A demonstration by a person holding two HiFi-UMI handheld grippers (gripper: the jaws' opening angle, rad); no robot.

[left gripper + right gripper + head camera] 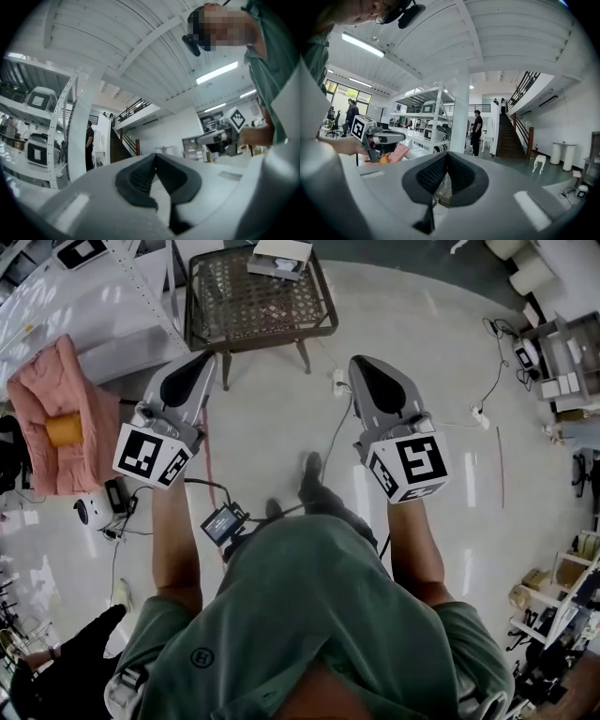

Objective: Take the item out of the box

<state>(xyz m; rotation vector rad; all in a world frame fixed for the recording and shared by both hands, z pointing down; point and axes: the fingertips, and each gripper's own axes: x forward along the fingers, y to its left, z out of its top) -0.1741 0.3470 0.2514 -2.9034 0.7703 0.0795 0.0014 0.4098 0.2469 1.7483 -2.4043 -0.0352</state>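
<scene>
While the person stood short of the brown mesh-topped desk (pixel 258 301), both tongs were held out over the pale floor (pixel 272 418), well apart from it. The left tongs (pixel 206 356) had their dark pads pressed together at the tip with nothing between them. The right tongs (pixel 357 362) were likewise closed and empty, and through the slit below their pads only a patch of the desk's mesh showed. Each carried its marker cube near the hand.

A white box (pixel 279 257) sat on the far part of the desk, near its back edge, partly cut off by the top of the head view. What it held could not be made out.

Between the tongs and the desk, a white power strip (pixel 339 382) lay on the floor just beside the front right leg, with a cable (pixel 335 437) running back toward the person. To the left, a crumpled pink cloth (pixel 52 423) held an orange roll (pixel 64 430), beside white metal shelving (pixel 89 301). A small screened device (pixel 223 521) hung at the person's waist. Farther off, the right gripper view showed a white column (pixel 460 117), a person in black (pixel 476 131) and a staircase (pixel 509 138).
</scene>
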